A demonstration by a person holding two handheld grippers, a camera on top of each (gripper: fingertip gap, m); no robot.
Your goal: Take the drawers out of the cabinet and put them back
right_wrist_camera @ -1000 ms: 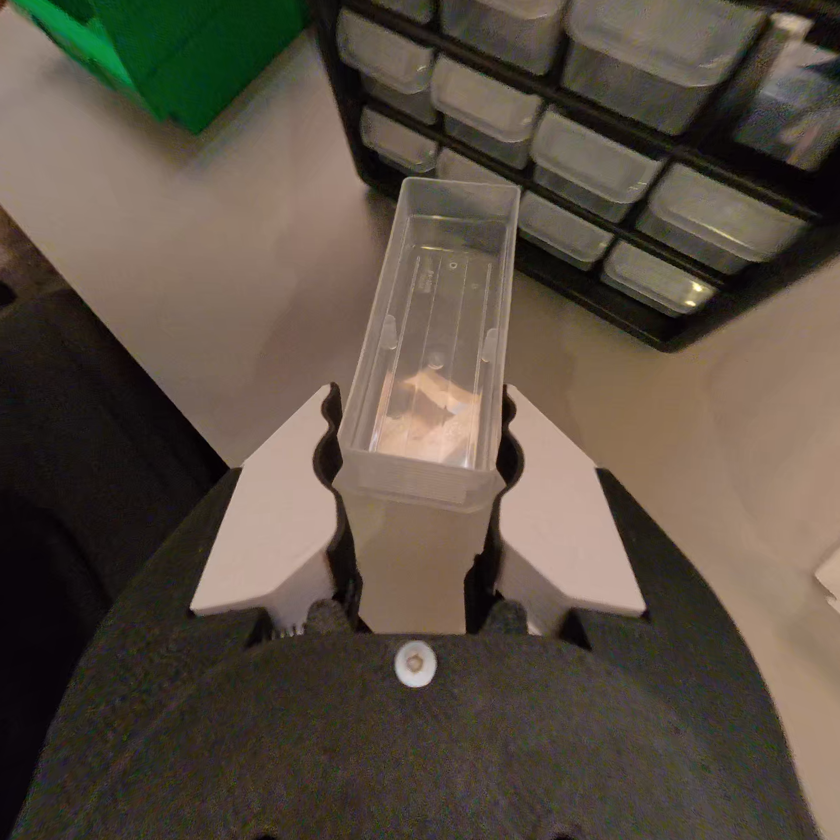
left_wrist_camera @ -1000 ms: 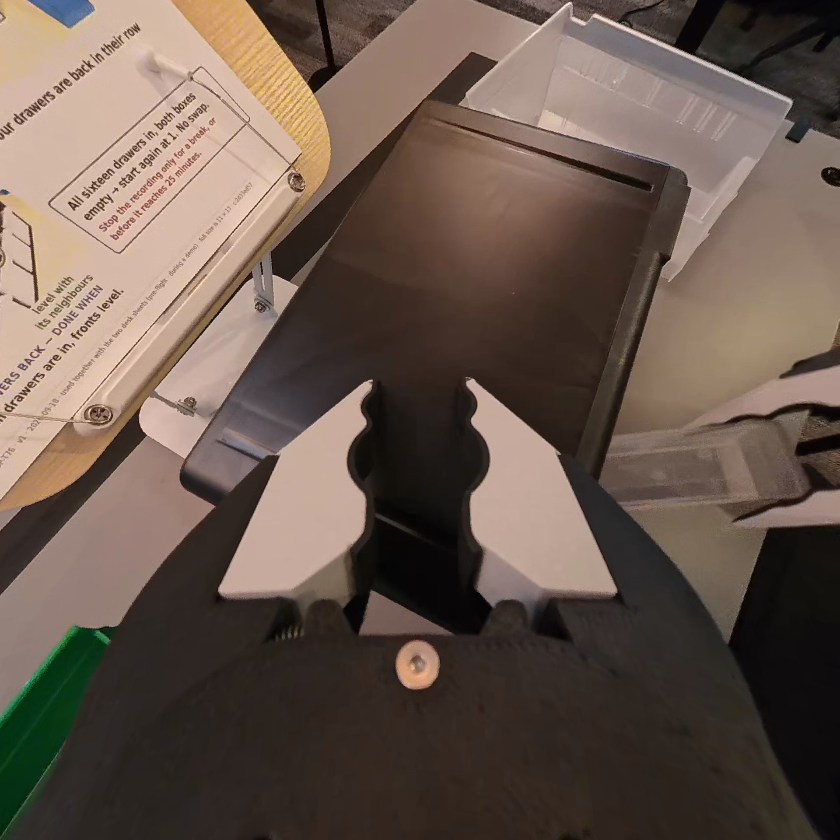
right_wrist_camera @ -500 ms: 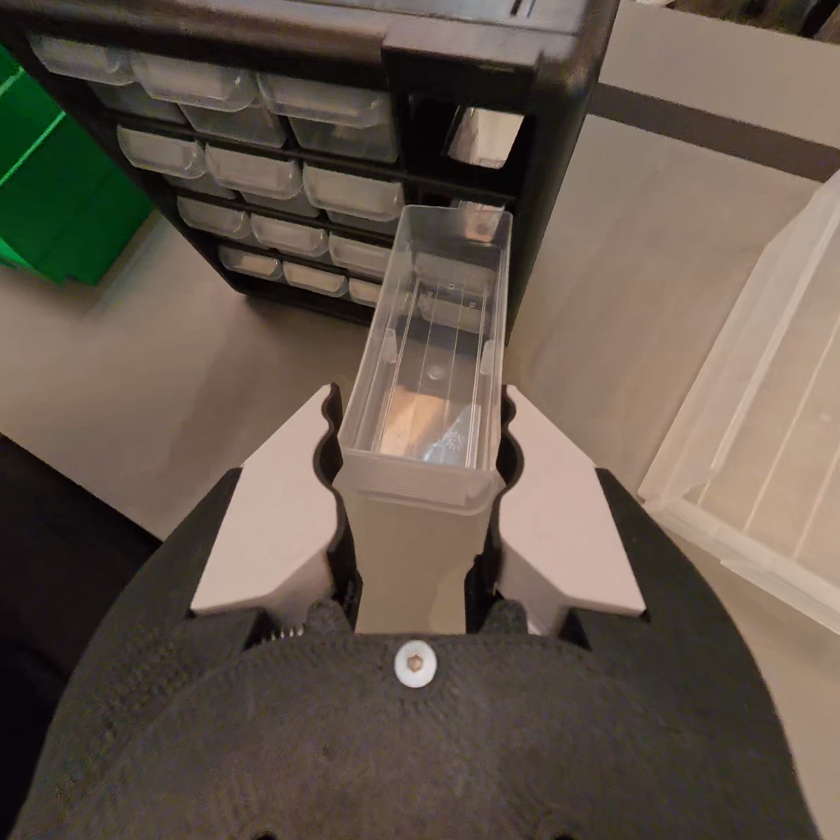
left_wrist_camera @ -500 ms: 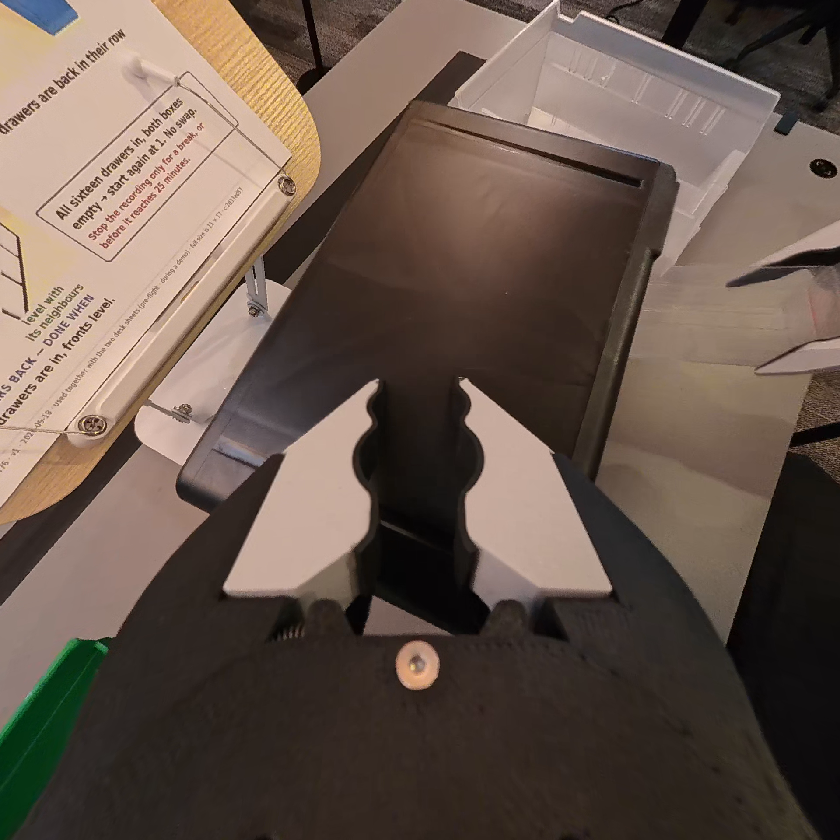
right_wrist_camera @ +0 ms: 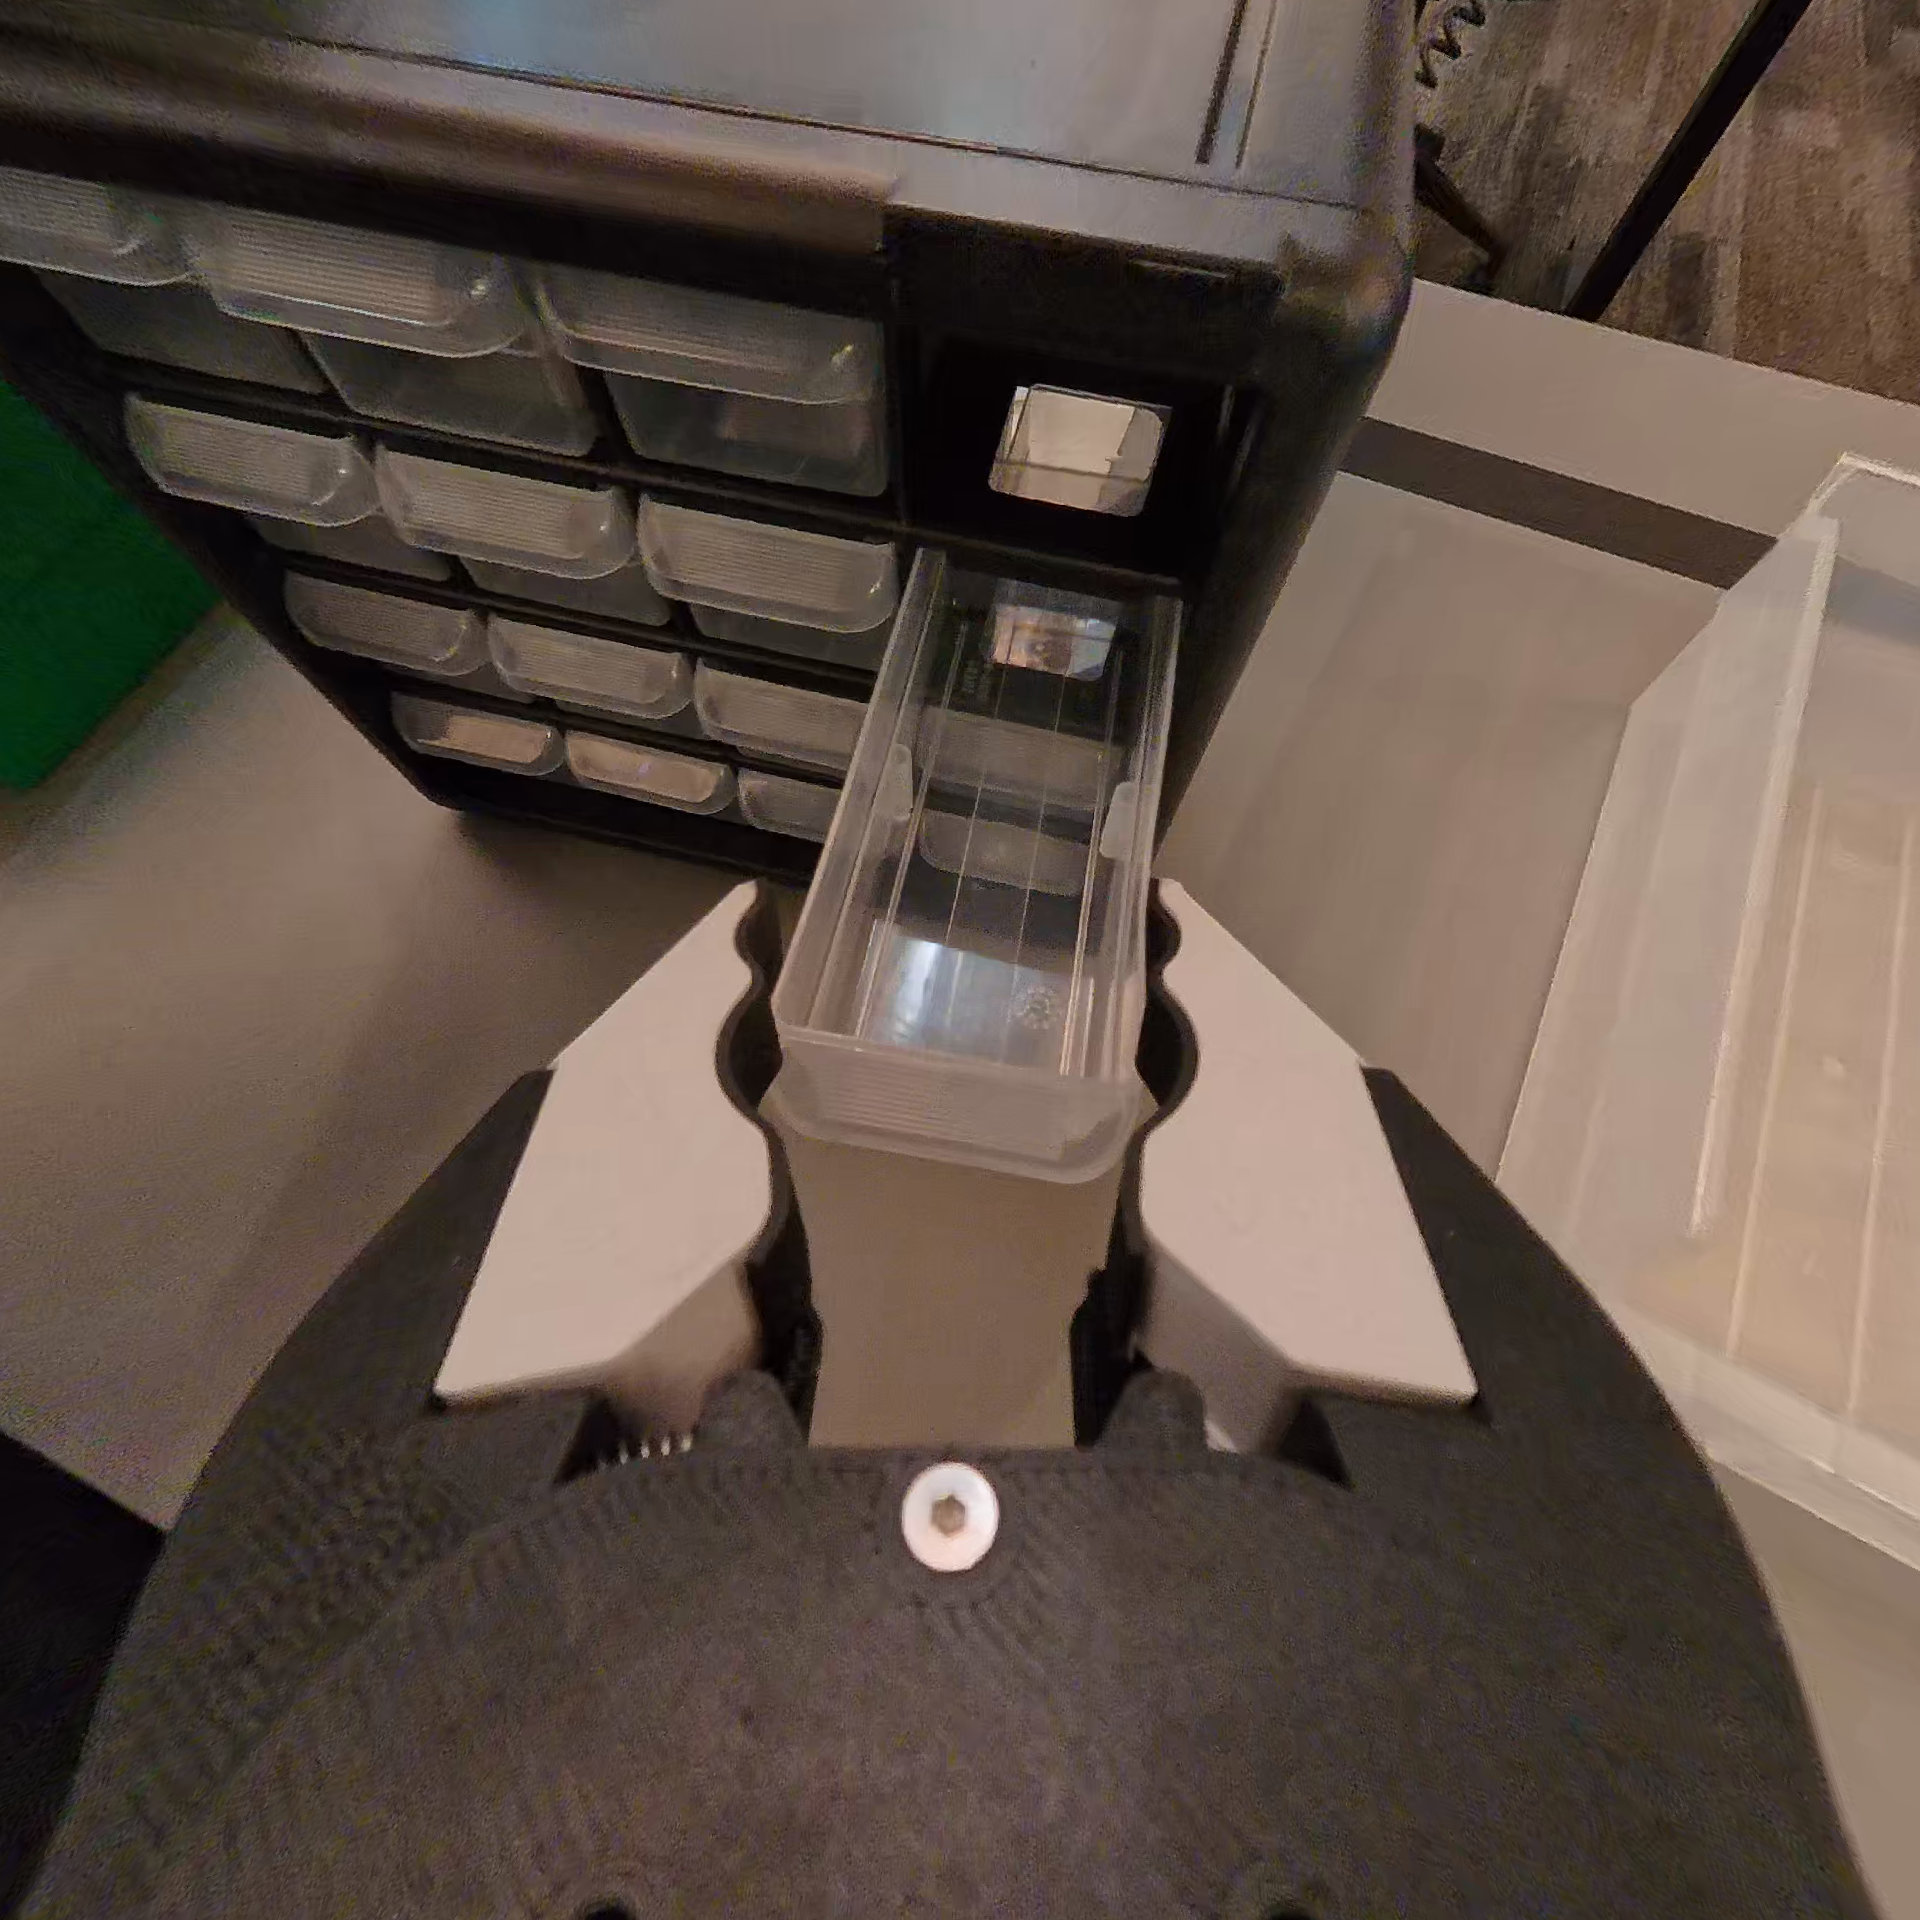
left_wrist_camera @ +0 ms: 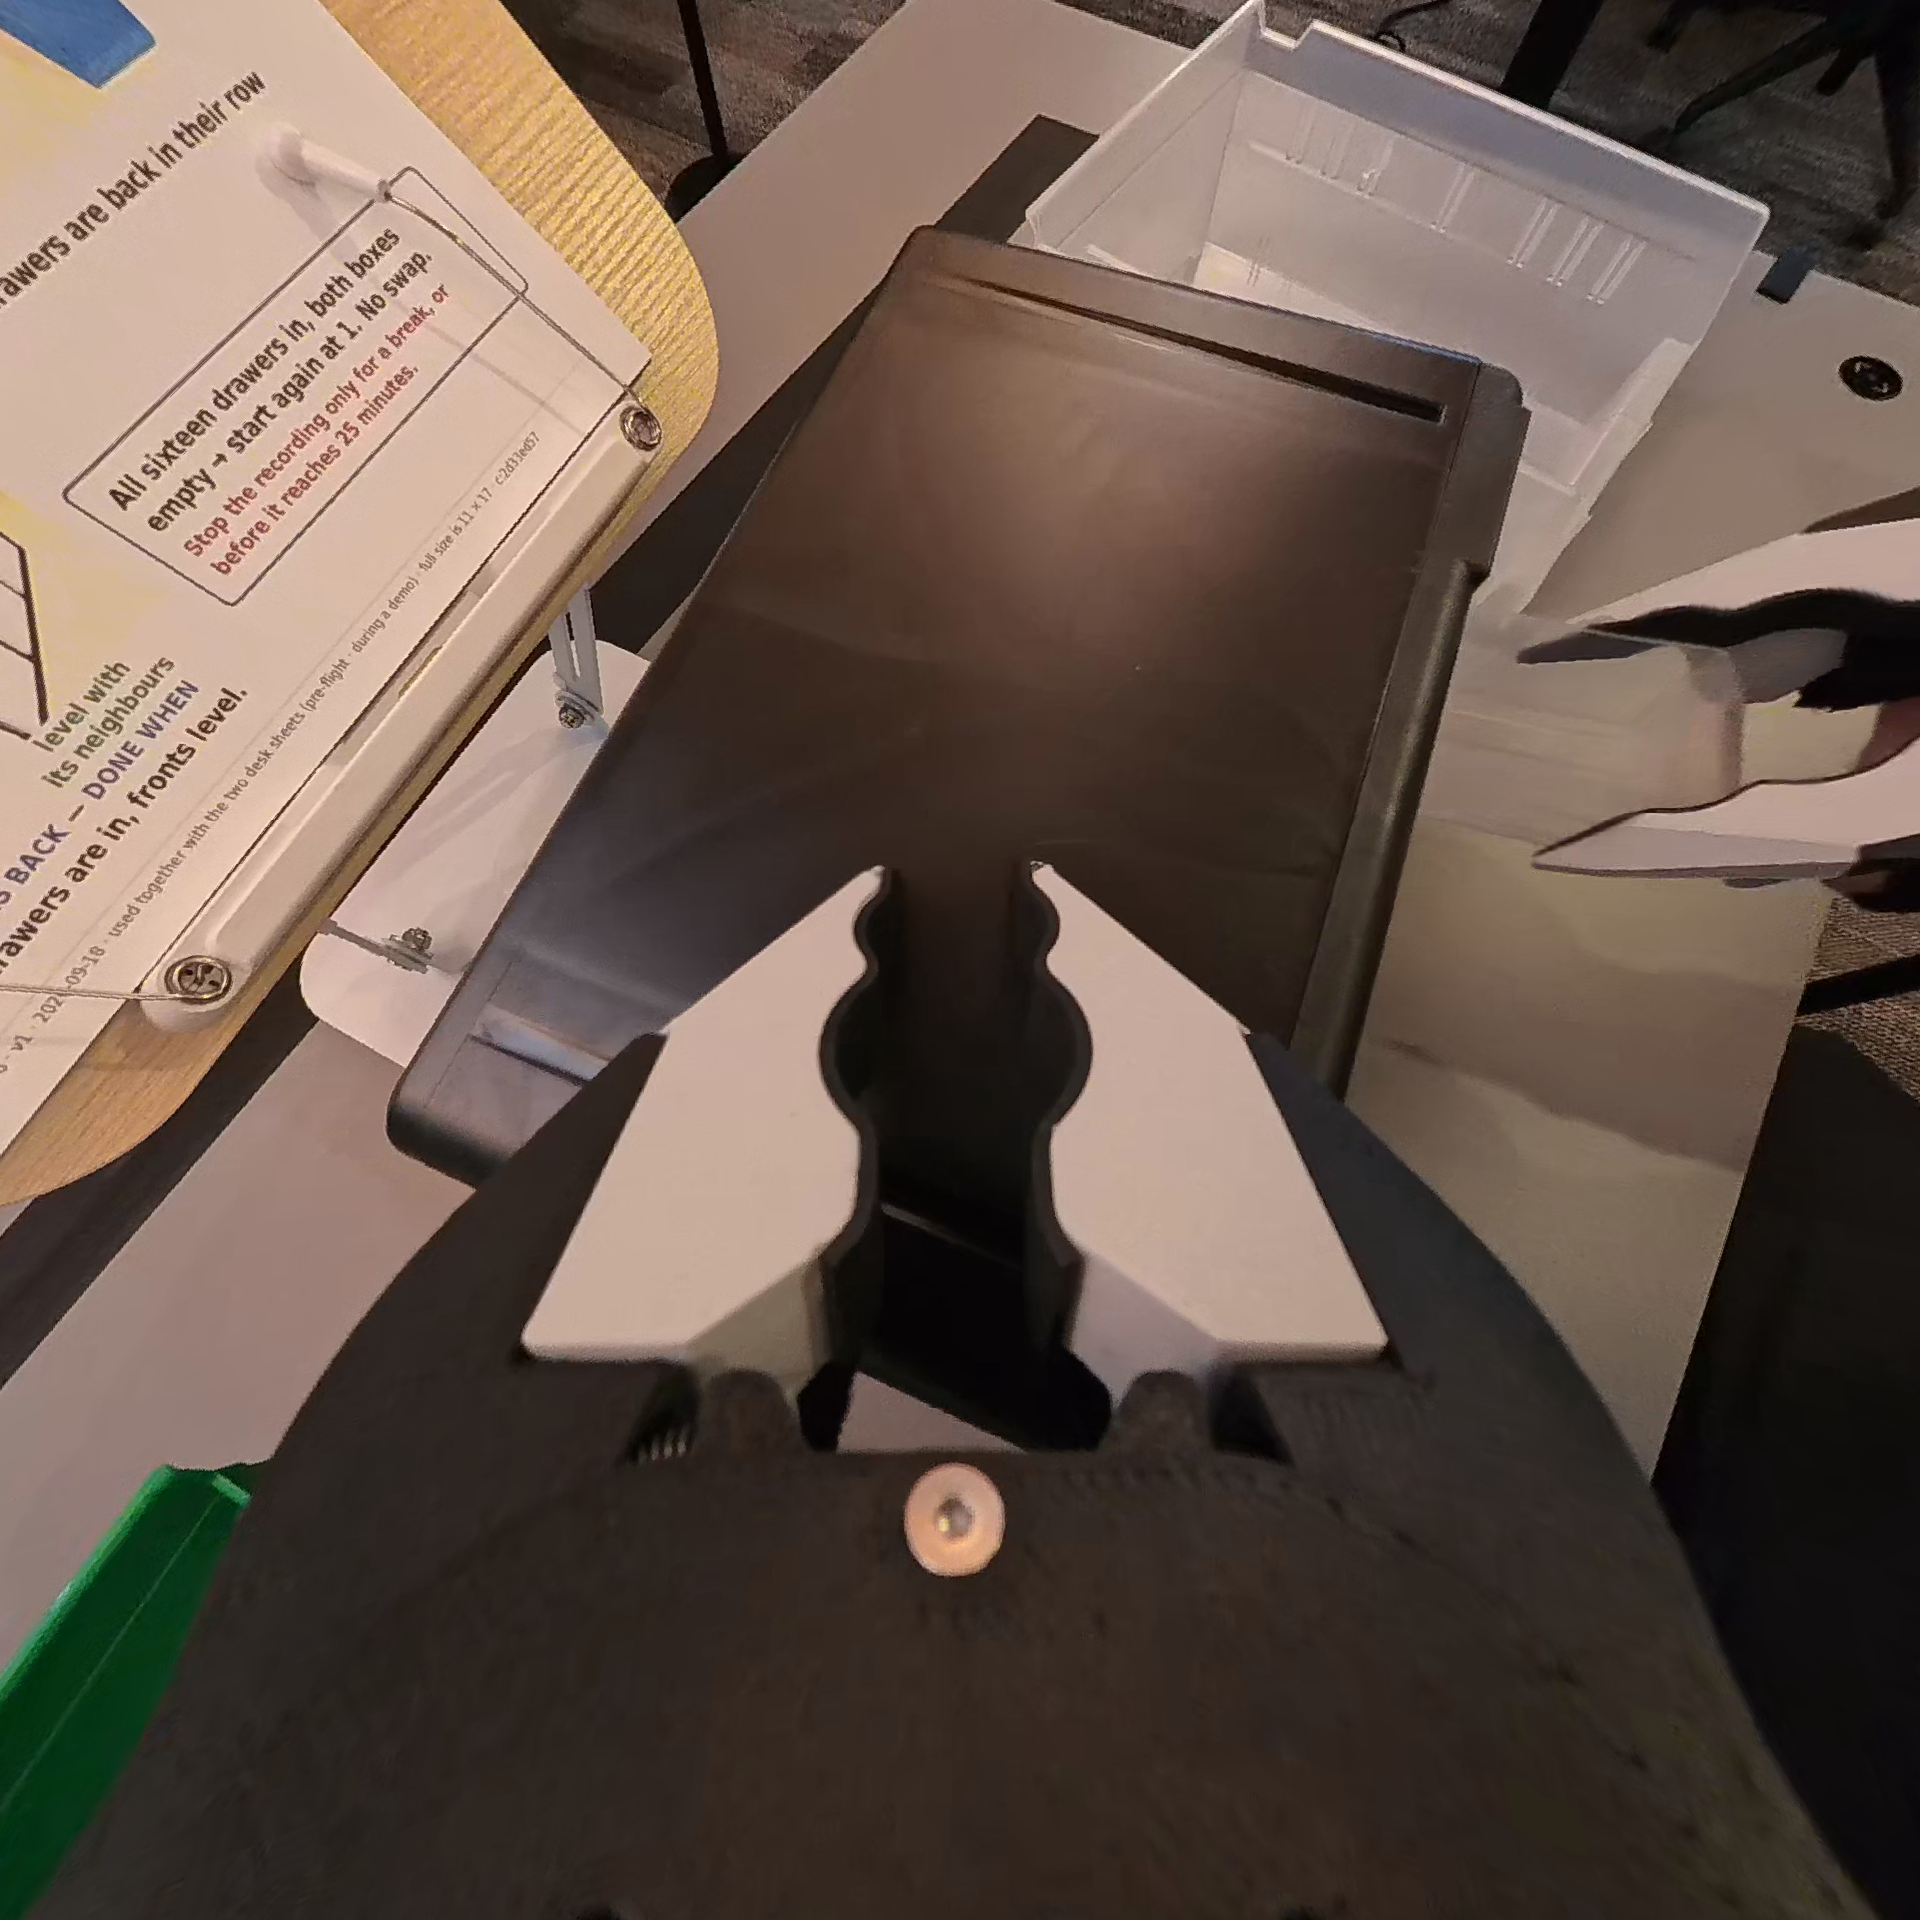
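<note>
Return step in hand: right claw (right_wrist_camera: 961,1039) clenched on the front of a clear drawer (right_wrist_camera: 987,862), its far end at a vacant slot at 1 o'clock in the black cabinet (right_wrist_camera: 1039,135); next, level and push home; left claw (left_wrist_camera: 956,1049) released over cabinet top.

Dim warm light, wide-angle bending at edges, right gripper (left_wrist_camera: 1704,748) motion-blurred in left view

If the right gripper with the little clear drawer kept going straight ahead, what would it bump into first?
Probably the black cabinet. The right gripper holds the clear drawer, whose far end is already at the second open slot in the right column, so it should slide in, though depth is unclear.
</note>
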